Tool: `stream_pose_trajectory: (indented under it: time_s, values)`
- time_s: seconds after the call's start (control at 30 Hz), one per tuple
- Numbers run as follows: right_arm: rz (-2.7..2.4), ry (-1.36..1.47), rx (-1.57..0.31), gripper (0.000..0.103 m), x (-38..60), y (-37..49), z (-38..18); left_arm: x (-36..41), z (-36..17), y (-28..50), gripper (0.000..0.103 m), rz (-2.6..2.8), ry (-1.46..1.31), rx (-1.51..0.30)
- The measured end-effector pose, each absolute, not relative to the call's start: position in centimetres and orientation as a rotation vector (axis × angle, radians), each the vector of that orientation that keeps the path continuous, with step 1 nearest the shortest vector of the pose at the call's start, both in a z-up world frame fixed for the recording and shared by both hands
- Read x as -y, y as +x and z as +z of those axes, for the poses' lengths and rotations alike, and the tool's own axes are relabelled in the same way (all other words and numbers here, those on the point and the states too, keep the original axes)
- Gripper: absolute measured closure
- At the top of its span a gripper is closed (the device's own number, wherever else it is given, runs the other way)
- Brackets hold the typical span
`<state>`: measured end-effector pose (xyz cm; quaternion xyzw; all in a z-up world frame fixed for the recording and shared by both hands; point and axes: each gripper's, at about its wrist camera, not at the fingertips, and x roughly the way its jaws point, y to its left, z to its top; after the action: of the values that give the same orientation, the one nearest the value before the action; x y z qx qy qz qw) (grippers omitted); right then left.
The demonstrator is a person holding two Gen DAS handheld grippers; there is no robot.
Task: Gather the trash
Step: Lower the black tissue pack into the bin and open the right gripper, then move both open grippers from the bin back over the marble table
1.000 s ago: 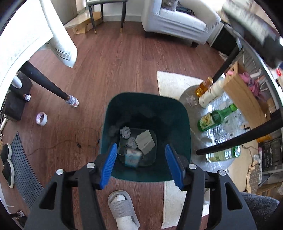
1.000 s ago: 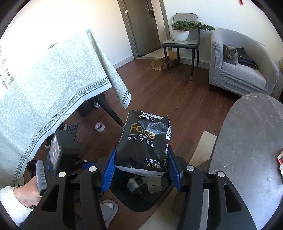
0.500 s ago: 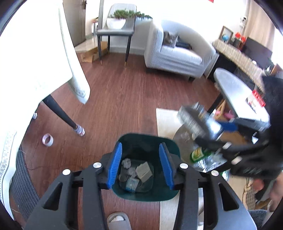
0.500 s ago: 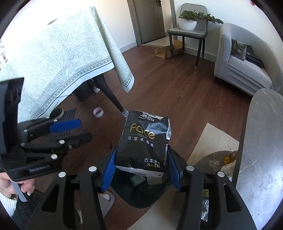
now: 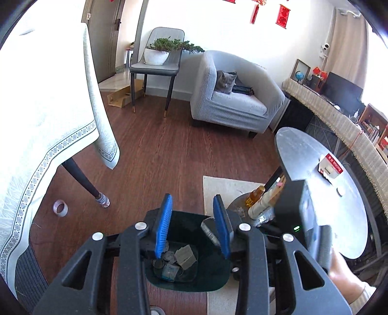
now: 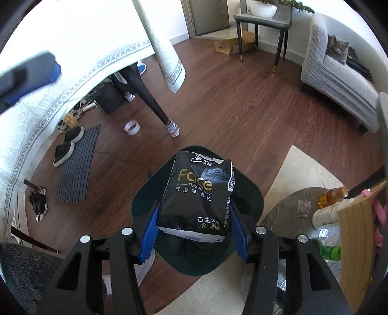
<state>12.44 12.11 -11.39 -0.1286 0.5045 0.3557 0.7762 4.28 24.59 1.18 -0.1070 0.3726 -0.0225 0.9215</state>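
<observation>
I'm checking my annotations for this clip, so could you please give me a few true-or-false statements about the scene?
1. The right gripper holds a black tissue pack. True.
2. That pack is above the green bin. True.
3. The left gripper grips a bottle. False: nothing is between its pads.
4. The bin is empty. False: crumpled trash lies inside.
5. A grey cat sits on the armchair. True.

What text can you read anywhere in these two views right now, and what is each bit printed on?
"Face" over "TISSUE", in gold: black tissue pack clamped in the right gripper.
"可湿水面纸": same pack, under the brand.
"古龙水" and "8片4层": pack's lower edge; the last character after 古龙水 is cut off.
Barcode and fine print on the pack's side: too small.
Red-and-white box on the round table: white lettering, blurred.
Red wall hangings: unreadable.
</observation>
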Motion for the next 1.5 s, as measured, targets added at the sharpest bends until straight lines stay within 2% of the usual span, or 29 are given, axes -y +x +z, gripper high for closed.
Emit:
stream_pose_trajectory:
  time_s: [0.5,0.6,0.9,1.1,1.5]
  values:
    - [0.785,-0.363,-1.149,0.047,-15.3,11.2,-14.7,-25.6,1.8,3.6,0.066,-0.051,-0.249,-0.746]
    - [0.790,-0.366,-1.168,0.041,-15.4,11.3,-15.2,-25.7,1.9,3.5,0.066,-0.047,-0.256,-0.742]
    - [0.807,-0.367,-1.171,0.040,-15.7,11.0,-14.9,-25.8,2.2,3.4,0.066,-0.039,-0.264,-0.735]
    - [0.822,-0.336,-1.133,0.040,-15.5,10.7,-13.2,-26.1,2.8,3.2,0.064,-0.012,-0.252,-0.722]
    - [0.820,-0.262,-0.900,0.040,-12.2,9.9,-4.5,-25.2,5.2,2.4,0.056,-0.005,-0.262,-0.657]
